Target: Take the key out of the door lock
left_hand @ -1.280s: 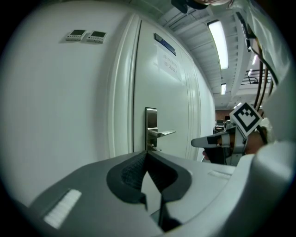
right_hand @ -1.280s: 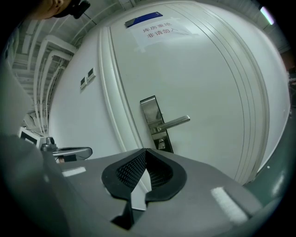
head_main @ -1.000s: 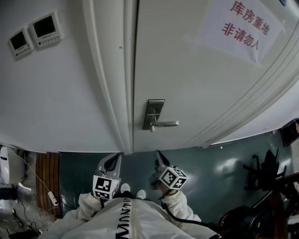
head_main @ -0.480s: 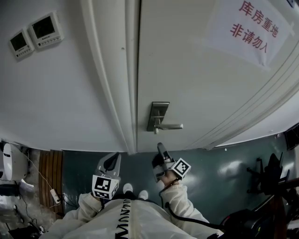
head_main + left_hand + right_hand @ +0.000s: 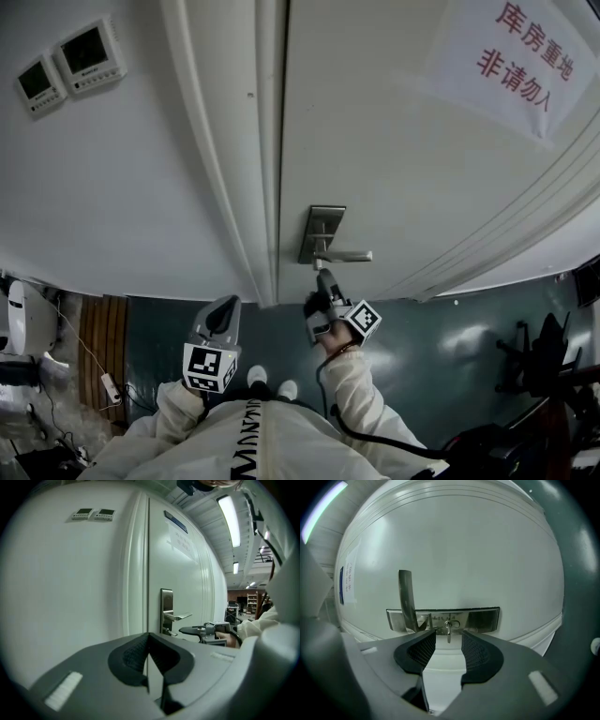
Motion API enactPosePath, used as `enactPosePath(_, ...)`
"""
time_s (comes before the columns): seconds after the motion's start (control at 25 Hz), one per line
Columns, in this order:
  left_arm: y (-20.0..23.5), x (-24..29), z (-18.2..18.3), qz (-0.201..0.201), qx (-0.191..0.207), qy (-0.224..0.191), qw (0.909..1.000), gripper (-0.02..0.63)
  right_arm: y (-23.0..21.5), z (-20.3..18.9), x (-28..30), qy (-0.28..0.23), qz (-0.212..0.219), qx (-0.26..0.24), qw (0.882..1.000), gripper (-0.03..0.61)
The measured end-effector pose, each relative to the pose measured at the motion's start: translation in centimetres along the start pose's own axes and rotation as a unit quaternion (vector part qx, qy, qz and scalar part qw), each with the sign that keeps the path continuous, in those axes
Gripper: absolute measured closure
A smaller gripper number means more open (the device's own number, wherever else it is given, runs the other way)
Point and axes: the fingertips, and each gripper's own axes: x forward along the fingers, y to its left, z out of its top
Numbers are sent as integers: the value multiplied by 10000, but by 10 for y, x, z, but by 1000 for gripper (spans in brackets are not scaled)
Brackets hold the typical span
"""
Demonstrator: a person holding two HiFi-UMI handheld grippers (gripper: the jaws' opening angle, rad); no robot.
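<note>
A small metal key (image 5: 448, 629) hangs from the keyhole in the steel lock plate (image 5: 483, 619) of the white door (image 5: 394, 141). My right gripper (image 5: 448, 640) is rolled on its side and points at the key. Its jaws have just been opening and now stand wide. The key sits in the gap just ahead of the fingertips, and neither pad touches it. In the head view the right gripper (image 5: 323, 279) is directly below the lock plate (image 5: 323, 230) and lever handle (image 5: 352, 255). My left gripper (image 5: 223, 315) hangs back near the door frame, shut and holding nothing.
The lever handle (image 5: 407, 597) sticks out beside the key, close to one right finger. A paper sign (image 5: 511, 56) is taped to the door. Two wall control panels (image 5: 61, 61) sit at the upper left. Dark equipment (image 5: 539, 361) stands on the floor at right.
My right gripper has risen toward the lock, rolled onto its side and opened its jaws. The left gripper has hardly shifted.
</note>
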Motion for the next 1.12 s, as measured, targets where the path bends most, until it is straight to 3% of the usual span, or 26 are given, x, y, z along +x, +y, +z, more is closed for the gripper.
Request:
enactPosePath(0.52,14,-7,-8,176,-12,141,9997,614,-6,2,33,28,94,333,9994,411)
enactPosePath(1.12,13,-7,-16,126,-66,239,9996,614,-3,3,38,28,201,340,9992,547)
